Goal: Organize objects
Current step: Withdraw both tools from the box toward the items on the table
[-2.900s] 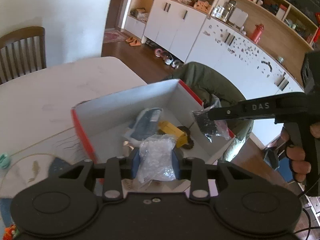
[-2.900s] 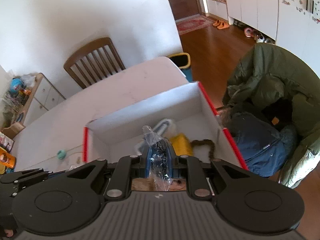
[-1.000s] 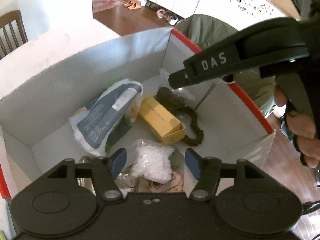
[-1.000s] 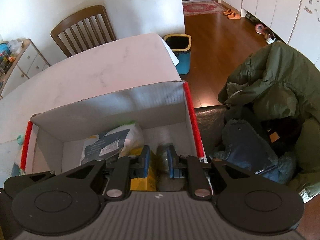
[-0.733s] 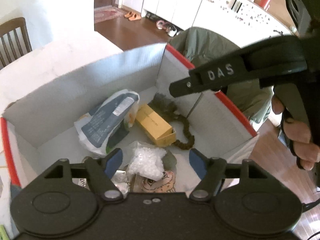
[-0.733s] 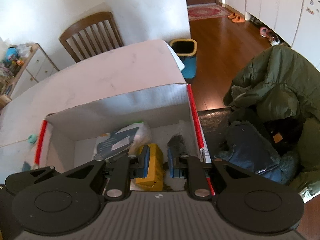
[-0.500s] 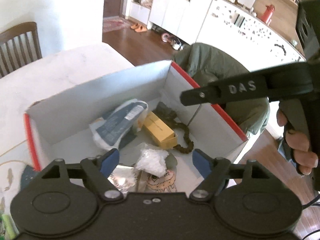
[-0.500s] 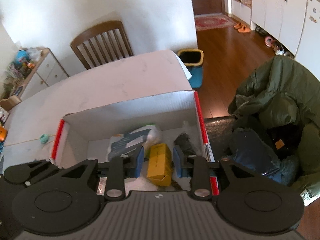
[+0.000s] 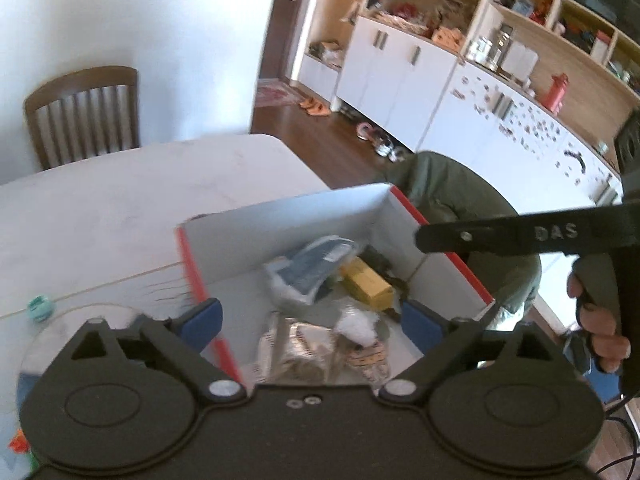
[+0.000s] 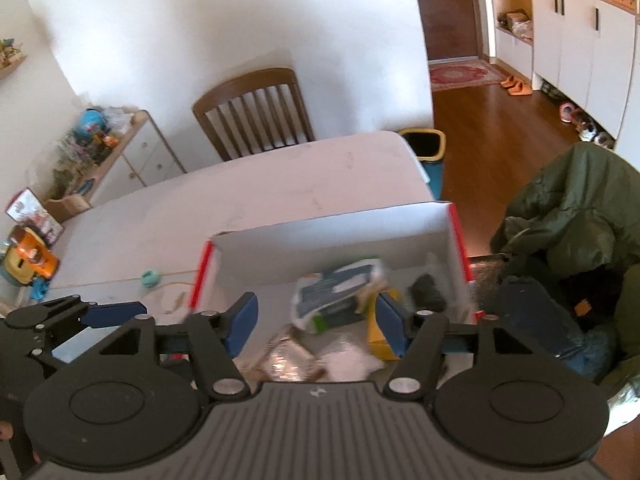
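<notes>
Both grippers hang empty above a red-edged box of loose items.

Left wrist view: the left gripper (image 9: 312, 320) has its blue pads spread wide with nothing between them, above the near end of the box (image 9: 280, 216) on the white table (image 9: 120, 196). Inside lie a grey-blue pouch (image 9: 316, 270), a yellow carton (image 9: 366, 282) and a white crinkled bag (image 9: 358, 326); all are blurred, and the gripper body hides the box's near wall. The right gripper's arm (image 9: 520, 234) crosses the box's right rim, cut off by the frame. Right wrist view: the right gripper (image 10: 316, 324) also has its fingers apart and empty. A dark bundle (image 10: 428, 292) sits in the right corner, hard to make out. Bare tabletop lies beyond the box; a green coat (image 10: 572, 208) crowds its right side.
</notes>
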Tool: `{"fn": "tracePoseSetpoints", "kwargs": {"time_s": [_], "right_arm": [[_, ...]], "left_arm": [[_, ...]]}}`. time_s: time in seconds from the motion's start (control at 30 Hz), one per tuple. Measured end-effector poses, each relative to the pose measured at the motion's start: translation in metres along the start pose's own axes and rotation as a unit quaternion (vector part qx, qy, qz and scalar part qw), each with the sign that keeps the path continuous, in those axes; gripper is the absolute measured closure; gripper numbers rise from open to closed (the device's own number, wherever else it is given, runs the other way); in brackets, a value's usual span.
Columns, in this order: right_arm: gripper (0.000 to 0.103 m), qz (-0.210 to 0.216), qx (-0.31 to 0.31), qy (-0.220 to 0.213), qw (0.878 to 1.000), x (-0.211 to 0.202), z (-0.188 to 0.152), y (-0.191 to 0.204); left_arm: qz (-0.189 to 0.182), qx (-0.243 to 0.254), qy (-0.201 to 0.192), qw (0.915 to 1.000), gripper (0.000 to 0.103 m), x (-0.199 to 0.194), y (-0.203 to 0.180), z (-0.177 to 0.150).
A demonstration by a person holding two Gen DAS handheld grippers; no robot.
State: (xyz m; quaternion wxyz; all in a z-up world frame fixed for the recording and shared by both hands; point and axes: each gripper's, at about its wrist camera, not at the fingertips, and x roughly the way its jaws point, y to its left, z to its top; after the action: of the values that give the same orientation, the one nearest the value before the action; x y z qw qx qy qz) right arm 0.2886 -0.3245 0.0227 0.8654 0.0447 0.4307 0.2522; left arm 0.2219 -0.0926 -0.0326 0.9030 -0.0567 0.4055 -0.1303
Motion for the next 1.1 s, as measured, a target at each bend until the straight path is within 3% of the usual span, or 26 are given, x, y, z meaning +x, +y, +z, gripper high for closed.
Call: {"fn": "tracePoseSetpoints", "kwargs": {"time_s": [0.23, 0.6, 0.87, 1.1], "right_arm": [[0.022, 0.024, -0.017, -0.003, 1.000, -0.004, -0.010, 0.047], [0.020, 0.044, -0.080, 0.010, 0.996, 0.011, -0.036, 0.138], [0.020, 0.055, -0.118, 0.035, 0.991, 0.035, -0.060, 0.199], [0.020, 0.068, -0.163, 0.065, 0.982, 0.061, -0.085, 0.249]], "left_arm": [[0.021, -0.022, -0.027, 0.9992, 0.001, -0.037, 0.044, -0.003], [0.085, -0.043, -0.047, 0.9943, 0.001, -0.078, 0.137, 0.002], [0.127, -0.047, -0.044, 0.9899, 0.000, -0.080, 0.195, -0.005], [0.112, -0.063, -0.015, 0.9916, 0.001, -0.061, 0.242, -0.010]]}}
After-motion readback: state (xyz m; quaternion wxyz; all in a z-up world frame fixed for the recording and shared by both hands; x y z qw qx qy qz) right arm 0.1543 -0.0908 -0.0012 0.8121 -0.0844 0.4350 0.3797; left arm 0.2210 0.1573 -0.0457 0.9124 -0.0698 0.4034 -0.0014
